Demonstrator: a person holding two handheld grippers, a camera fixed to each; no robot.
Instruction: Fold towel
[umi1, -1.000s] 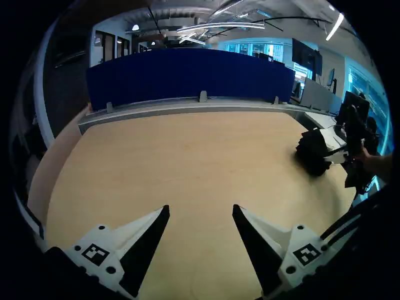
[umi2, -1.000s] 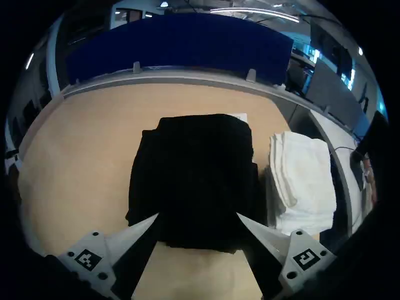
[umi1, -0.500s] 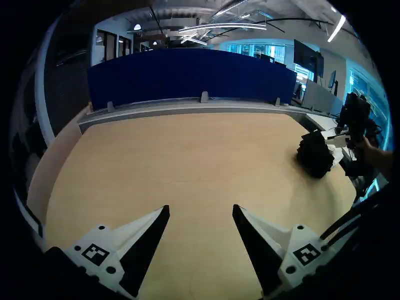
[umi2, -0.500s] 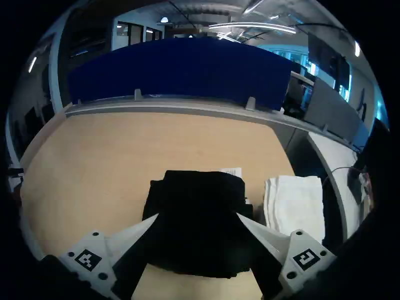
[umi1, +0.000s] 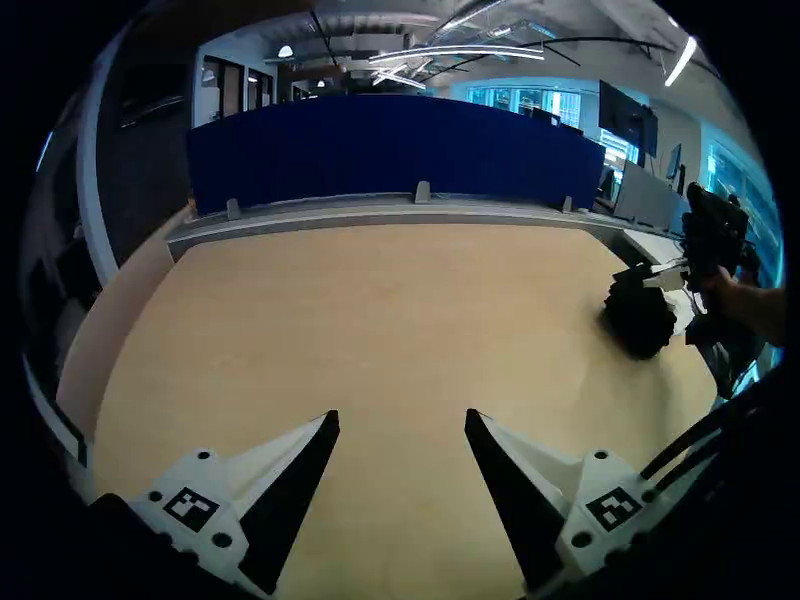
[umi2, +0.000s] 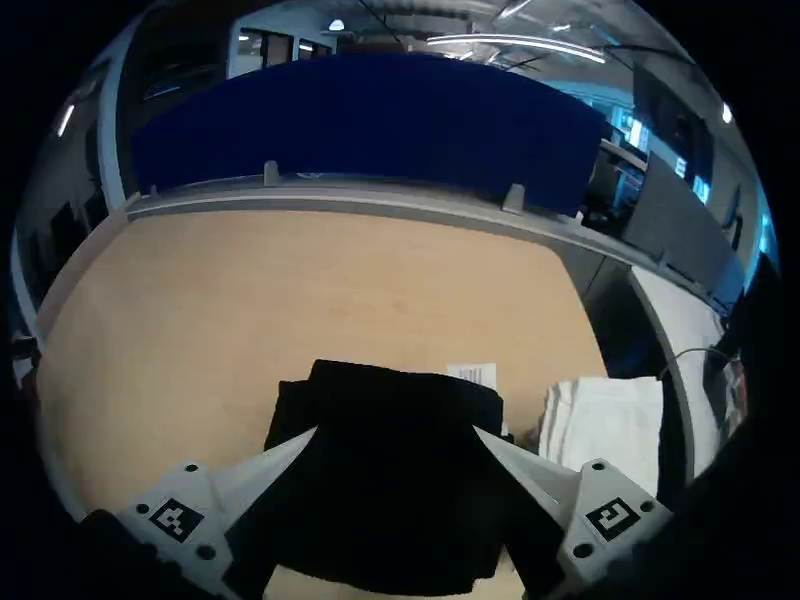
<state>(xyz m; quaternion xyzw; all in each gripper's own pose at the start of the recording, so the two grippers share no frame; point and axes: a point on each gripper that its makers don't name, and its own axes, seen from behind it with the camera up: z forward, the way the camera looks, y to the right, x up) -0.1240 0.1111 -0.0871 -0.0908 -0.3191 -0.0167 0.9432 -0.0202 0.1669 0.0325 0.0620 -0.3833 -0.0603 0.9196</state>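
Jaws of the left gripper (umi1: 400, 440) stand spread over bare bench (umi1: 380, 300); at the far right the black towel (umi1: 640, 318) sits bunched beside a hand (umi1: 722, 292). In the right gripper view, the right gripper (umi2: 395, 432) is spread too, straddling the towel. It looks soft, light and floppy, best pinched at a corner. Its black folds hide the edges and inner fingertips, and a white towel (umi2: 605, 430) is cut off at the right.

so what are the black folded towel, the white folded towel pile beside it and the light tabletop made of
Black folded towel: soft matte cloth, probably terry; it slumps in layers, but the weave is too dark to see.
White folded towel pile: likely terry cotton, going by the slightly nubby surface and thick layered edges.
Light tabletop: wood-look laminate or veneer, smooth with a faint sheen.
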